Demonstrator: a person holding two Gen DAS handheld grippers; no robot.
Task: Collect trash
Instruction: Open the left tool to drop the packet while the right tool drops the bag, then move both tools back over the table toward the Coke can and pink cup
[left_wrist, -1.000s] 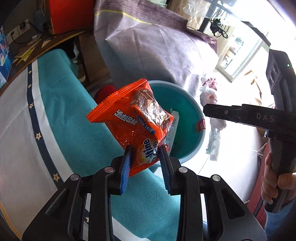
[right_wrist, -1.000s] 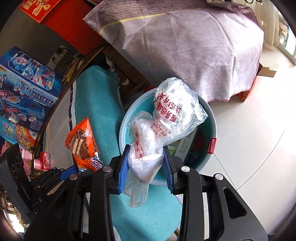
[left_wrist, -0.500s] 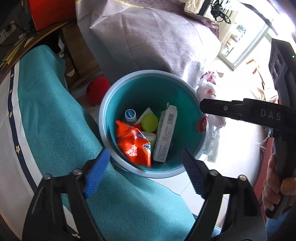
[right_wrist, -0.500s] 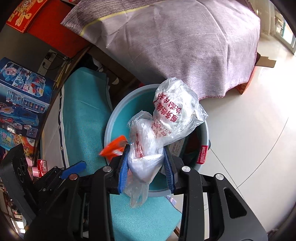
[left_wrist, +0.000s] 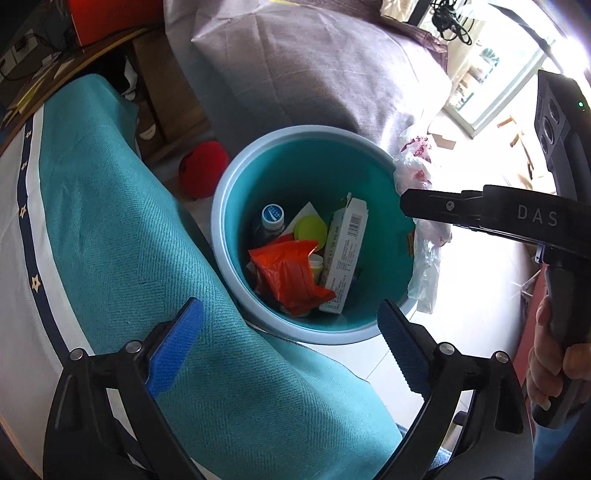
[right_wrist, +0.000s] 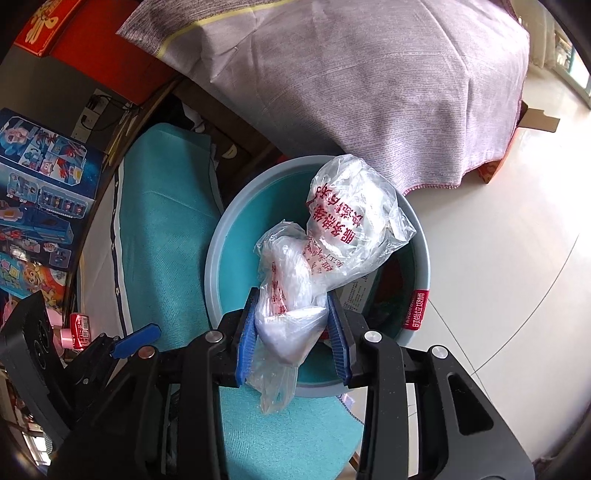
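Hanging over the teal bin, the clear plastic bag sits bunched between the right gripper pads, whose jaws are opening. Light, soft and slippery, it probably grips best at that wad. The left gripper gapes, still widening, empty.

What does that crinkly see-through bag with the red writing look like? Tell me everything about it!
The plastic bag is thin, clear and crumpled, printed with red characters. It is twisted near its middle, with a puffy upper part and a loose tail hanging below. The right gripper has it pinched between its blue pads, though the jaws are opening. The bag hangs over the teal trash bin, not yet dropped in. Whether anything is inside it cannot be told.
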